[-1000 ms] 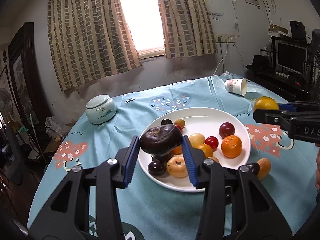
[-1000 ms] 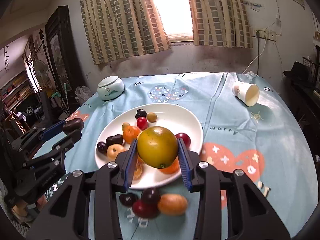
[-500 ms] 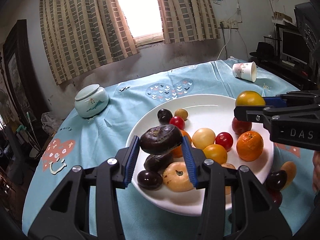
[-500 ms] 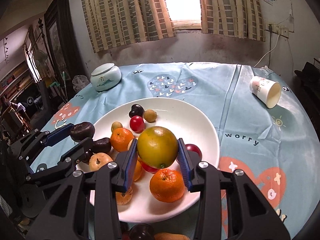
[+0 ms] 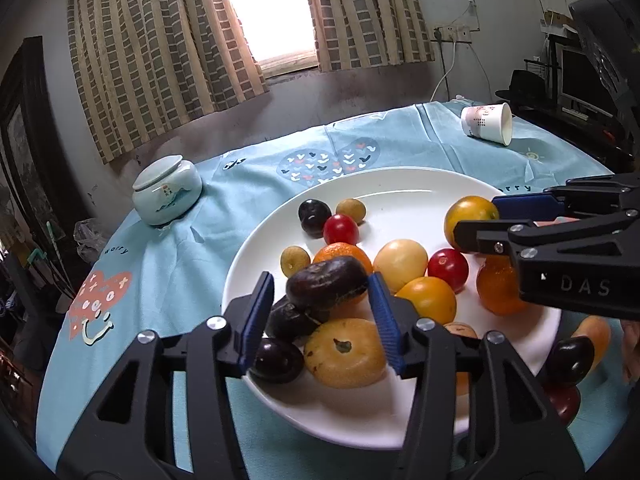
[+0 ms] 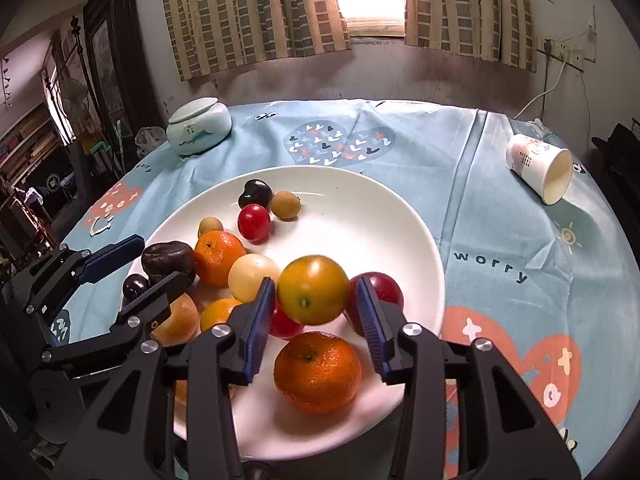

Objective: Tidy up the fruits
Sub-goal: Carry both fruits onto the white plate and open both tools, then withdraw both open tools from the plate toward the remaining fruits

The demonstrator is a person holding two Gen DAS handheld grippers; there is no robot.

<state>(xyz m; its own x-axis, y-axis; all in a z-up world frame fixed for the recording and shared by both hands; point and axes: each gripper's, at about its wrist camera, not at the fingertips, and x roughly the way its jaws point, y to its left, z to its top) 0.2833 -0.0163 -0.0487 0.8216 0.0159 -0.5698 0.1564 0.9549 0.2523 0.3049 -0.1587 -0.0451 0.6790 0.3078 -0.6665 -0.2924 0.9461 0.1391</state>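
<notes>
Fruit crowds the white plate [image 6: 400,216] under both grippers. The left gripper [image 5: 322,316] has just been opening: its blue pads stand clear on both sides of the dark purple flat fruit [image 5: 326,282], which sits atop another dark fruit at the plate's near left edge. The right gripper [image 6: 316,316] has likewise just been widening its jaws; the yellow-green orange [image 6: 313,290] lies between the pads with a gap on each side, above a cherry tomato and just behind a tangerine [image 6: 317,372]. Further back on the plate lie a red tomato [image 6: 253,222], a dark plum and a small brown fruit. Beyond, on the blue tablecloth [image 6: 500,208], stand a lidded ceramic jar [image 6: 199,131] at far left and a tipped paper cup [image 6: 540,172] at far right
</notes>
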